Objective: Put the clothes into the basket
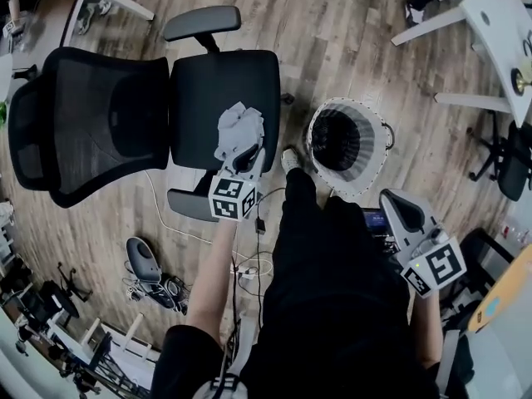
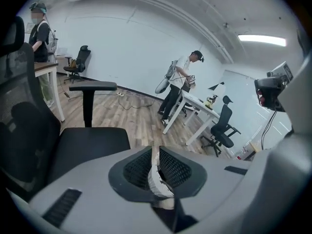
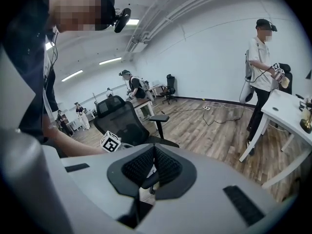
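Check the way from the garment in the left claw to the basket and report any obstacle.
Nothing visible blocks it. The left claw holds the white garment over the chair seat; the open basket stands on the floor to its right, only the person's shoe low between them.

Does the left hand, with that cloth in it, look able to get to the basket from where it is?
Probably yes. The left gripper holds the cloth over the chair seat; the open basket stands on the floor just beside, with only the person's shoe between.
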Demonstrator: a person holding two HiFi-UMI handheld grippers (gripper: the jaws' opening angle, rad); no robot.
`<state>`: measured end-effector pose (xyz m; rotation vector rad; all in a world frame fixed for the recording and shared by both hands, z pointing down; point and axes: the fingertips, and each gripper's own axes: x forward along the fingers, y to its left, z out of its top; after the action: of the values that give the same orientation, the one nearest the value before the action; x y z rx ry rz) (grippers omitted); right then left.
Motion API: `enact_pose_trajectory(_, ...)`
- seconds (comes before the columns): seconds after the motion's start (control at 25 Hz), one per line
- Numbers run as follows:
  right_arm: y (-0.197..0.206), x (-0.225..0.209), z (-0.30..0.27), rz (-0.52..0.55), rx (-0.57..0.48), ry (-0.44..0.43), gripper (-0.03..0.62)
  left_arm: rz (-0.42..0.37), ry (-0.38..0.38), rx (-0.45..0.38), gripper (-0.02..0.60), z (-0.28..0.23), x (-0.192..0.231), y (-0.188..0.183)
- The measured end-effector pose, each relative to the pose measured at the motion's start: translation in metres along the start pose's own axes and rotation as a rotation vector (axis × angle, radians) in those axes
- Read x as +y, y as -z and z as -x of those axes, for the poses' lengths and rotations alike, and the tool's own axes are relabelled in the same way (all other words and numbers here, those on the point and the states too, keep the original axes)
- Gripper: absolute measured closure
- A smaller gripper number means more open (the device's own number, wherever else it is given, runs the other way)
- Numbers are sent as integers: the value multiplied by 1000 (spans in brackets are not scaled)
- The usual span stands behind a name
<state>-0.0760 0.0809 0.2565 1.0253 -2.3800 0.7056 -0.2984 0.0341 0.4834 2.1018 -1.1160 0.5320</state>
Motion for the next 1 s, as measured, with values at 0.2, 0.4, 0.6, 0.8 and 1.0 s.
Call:
enact_pose_trajectory(0.2, 4, -4, -15, -19, 59, -1, 579, -20, -36, 99, 452, -23, 37, 26)
enact_pose_trajectory(0.4, 13, -7, -28, -31, 113, -4, 579, -37, -86, 192, 370, -44, 70, 58)
enact_pose_trajectory(0.6, 19, -10, -36, -52, 146, -2, 579, -20, -160, 237, 282, -59, 100, 75)
enact_pose_trajectory(0.8, 24, -13, -42, -66, 168, 2, 579, 50, -206, 283, 228, -75, 121, 94)
enact_pose_trajectory(1.0, 32, -19, -45, -84, 192, 12, 579, 91, -273, 326, 203, -90, 141, 117)
